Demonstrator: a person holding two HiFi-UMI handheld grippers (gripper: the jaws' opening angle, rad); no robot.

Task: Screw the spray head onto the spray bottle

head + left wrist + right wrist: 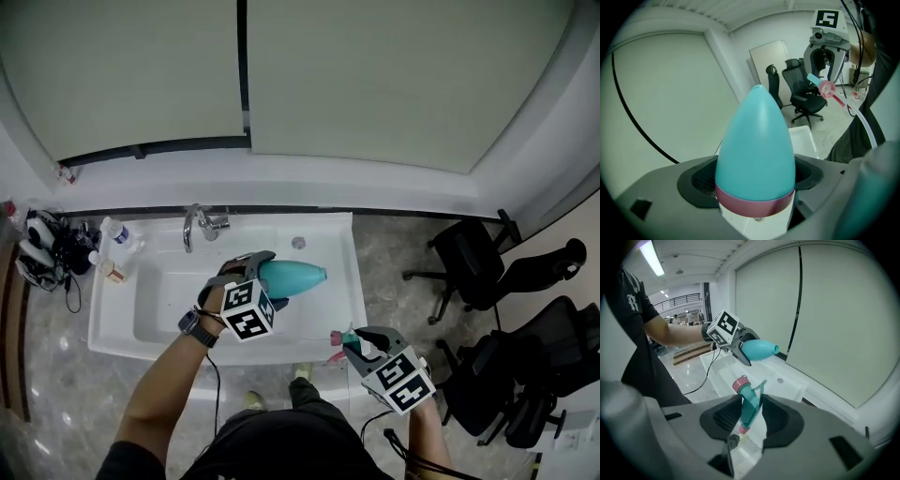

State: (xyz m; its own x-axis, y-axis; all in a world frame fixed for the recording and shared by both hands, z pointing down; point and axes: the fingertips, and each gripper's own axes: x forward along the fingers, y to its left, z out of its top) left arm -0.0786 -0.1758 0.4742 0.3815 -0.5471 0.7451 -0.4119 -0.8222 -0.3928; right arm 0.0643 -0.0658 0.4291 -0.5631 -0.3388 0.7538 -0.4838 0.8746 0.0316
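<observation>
The white sink (pixel 323 228) lies below both hands, probably so that anything dropped or spilled lands in the basin. Neither task piece rests on it; both are held in the air near its front rim.

The left hand-held gripper (pixel 266 278) is clamped on the wide end of the teal spray bottle (pixel 298 277). Its pads press both sides just above the pink band. The bottle lies roughly level, and its tapered end, which looks like the neck, sticks out free of the jaws towards the other hand. That leaves the end open for the head to go on.

The right hand-held gripper (pixel 361 337) grips the teal spray head (pixel 750 401) by its body. The pink collar points outward and the trigger is clear of the pads, a hold that would suit twisting. Head and bottle are well apart and not yet lined up, so the screwing has not begun.

No brand or label shows on either piece. Each gripper's cube bears only black-and-white square markers. The print on the dark sleeve is only partly visible, and the labels on the small bottles (pixel 112 232) beside the sink are too small to read.
</observation>
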